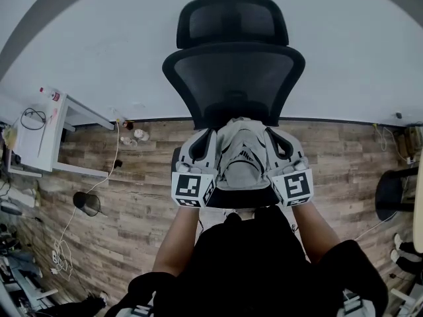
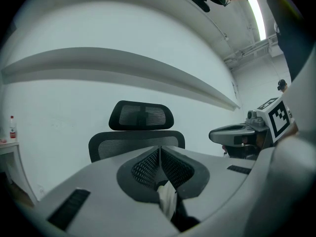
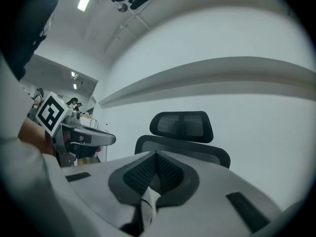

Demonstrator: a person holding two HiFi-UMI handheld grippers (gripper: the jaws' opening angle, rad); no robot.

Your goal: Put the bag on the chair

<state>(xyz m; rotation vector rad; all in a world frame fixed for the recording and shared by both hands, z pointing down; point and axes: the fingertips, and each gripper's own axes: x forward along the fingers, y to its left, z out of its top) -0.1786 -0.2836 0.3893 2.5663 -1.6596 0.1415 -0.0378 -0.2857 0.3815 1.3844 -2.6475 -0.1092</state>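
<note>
A black mesh office chair (image 1: 234, 78) with a headrest stands against the white wall. Over its seat hangs a grey-white bag (image 1: 241, 157), held between my two grippers. My left gripper (image 1: 201, 144) is at the bag's left side and my right gripper (image 1: 281, 144) at its right. In the left gripper view the jaws (image 2: 160, 154) are shut, with a strip of the bag's pale fabric (image 2: 167, 197) pinched between them and the chair (image 2: 140, 127) straight ahead. In the right gripper view the jaws (image 3: 155, 157) likewise pinch pale fabric (image 3: 148, 201) and face the chair (image 3: 182, 132).
A white table (image 1: 43, 134) stands at the left with a bottle (image 2: 12, 127) on it. A white cable and a black round object (image 1: 86, 203) lie on the wooden floor. Another dark seat (image 1: 393, 193) is at the right edge.
</note>
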